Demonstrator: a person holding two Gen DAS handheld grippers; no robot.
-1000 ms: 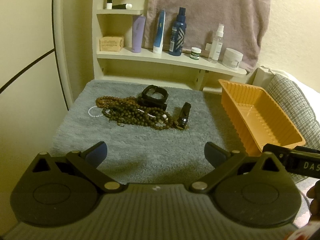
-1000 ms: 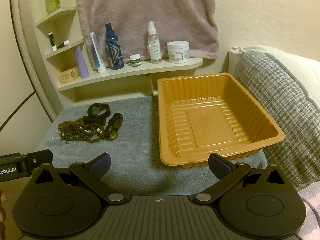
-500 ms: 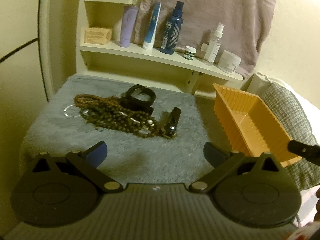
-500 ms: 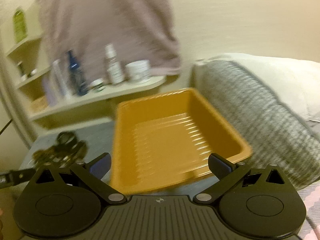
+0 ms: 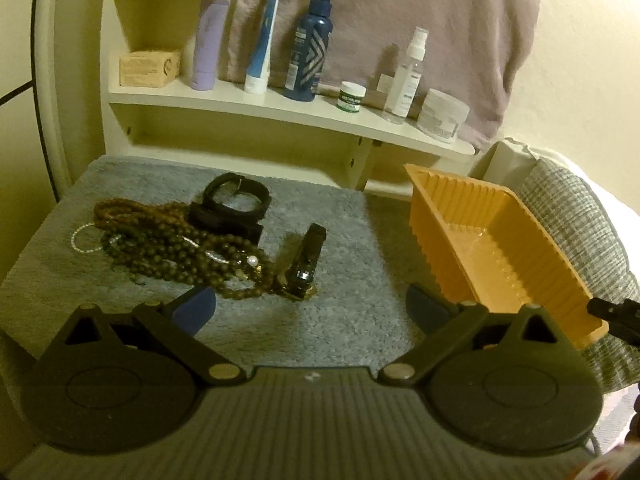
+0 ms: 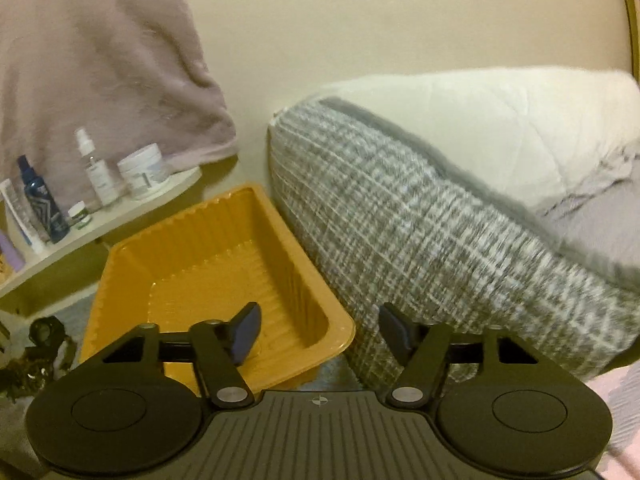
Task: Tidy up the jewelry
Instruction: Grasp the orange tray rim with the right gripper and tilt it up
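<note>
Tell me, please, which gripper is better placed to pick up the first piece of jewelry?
Probably left: the left gripper is open and faces the bead necklaces. The right gripper, its jaws just narrowing on nothing, points at the orange tray's corner.

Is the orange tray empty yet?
Empty. The orange tray shows only its bare ribbed floor; the beads and black band lie on the grey mat.
</note>
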